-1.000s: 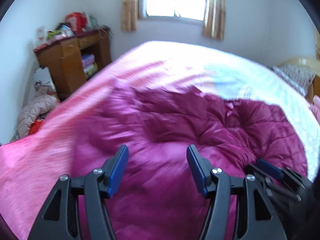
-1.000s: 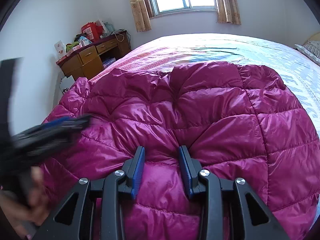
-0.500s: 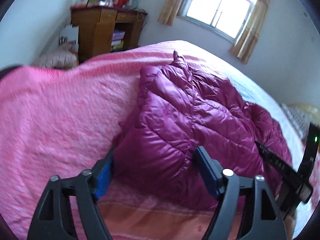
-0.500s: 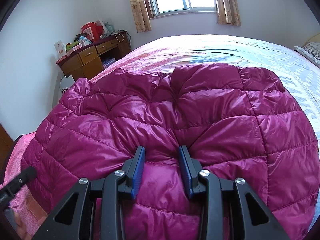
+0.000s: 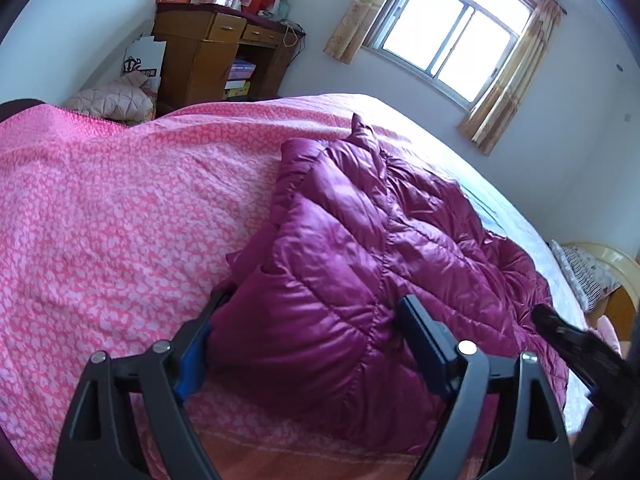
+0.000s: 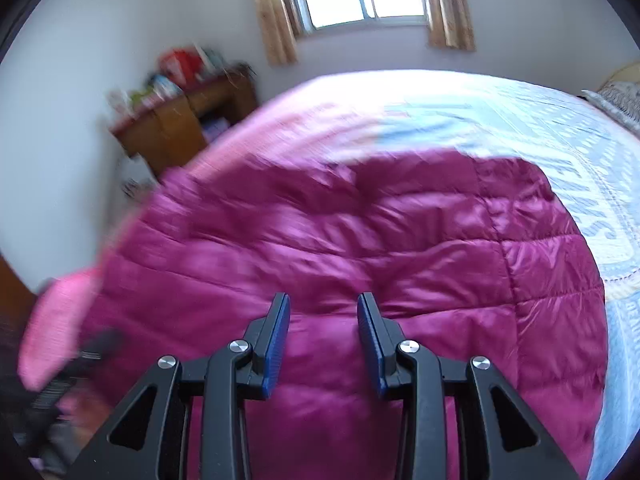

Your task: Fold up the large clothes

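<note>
The magenta puffer jacket (image 5: 360,280) lies bunched on the bed (image 5: 120,220), over its pink bedspread, already doubled into thick layers; the fold looks partly done, with squaring and flattening left. The left tongs (image 5: 308,340) have just been opening and straddle the jacket's near corner at 6 o'clock; whether the pads still press it I cannot tell. The right tongs (image 6: 324,340) hang above the quilted back, jaws partly apart, gripping nothing. A wooden cabinet (image 5: 216,60) stands toward 11 o'clock.
</note>
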A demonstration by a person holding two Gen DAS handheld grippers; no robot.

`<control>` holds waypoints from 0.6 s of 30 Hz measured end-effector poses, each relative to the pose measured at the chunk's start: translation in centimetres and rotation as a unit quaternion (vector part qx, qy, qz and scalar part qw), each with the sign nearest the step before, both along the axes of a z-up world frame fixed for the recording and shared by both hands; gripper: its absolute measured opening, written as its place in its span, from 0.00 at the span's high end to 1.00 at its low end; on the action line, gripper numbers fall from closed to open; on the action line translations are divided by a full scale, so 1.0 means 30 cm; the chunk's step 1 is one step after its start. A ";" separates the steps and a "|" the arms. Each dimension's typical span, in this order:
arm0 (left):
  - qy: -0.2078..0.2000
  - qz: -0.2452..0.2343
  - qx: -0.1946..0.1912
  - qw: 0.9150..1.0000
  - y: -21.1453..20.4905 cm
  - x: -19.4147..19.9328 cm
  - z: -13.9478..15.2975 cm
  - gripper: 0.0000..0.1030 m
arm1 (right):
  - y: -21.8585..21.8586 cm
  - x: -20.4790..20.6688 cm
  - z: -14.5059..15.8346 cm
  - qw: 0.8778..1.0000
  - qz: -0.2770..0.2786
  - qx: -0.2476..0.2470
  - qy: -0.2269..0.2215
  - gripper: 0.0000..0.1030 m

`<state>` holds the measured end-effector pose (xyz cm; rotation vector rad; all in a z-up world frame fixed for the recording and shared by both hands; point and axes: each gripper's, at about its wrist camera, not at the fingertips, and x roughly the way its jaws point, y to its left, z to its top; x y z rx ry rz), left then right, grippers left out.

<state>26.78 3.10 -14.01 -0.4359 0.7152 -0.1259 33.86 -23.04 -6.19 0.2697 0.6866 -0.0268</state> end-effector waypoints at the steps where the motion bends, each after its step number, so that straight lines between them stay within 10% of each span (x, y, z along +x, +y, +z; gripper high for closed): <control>1: -0.001 0.000 0.000 1.000 0.001 -0.003 0.001 0.16 | 0.027 -0.020 0.014 1.000 0.010 -0.001 -0.008 0.65; 9: 0.002 0.009 0.018 1.000 -0.014 -0.007 0.015 0.32 | 0.079 -0.045 -0.169 0.998 0.024 0.060 0.023 0.65; 18: -0.043 -0.022 0.020 0.999 -0.062 -0.035 0.099 0.82 | 0.051 -0.059 -0.189 0.997 0.026 0.072 0.020 0.65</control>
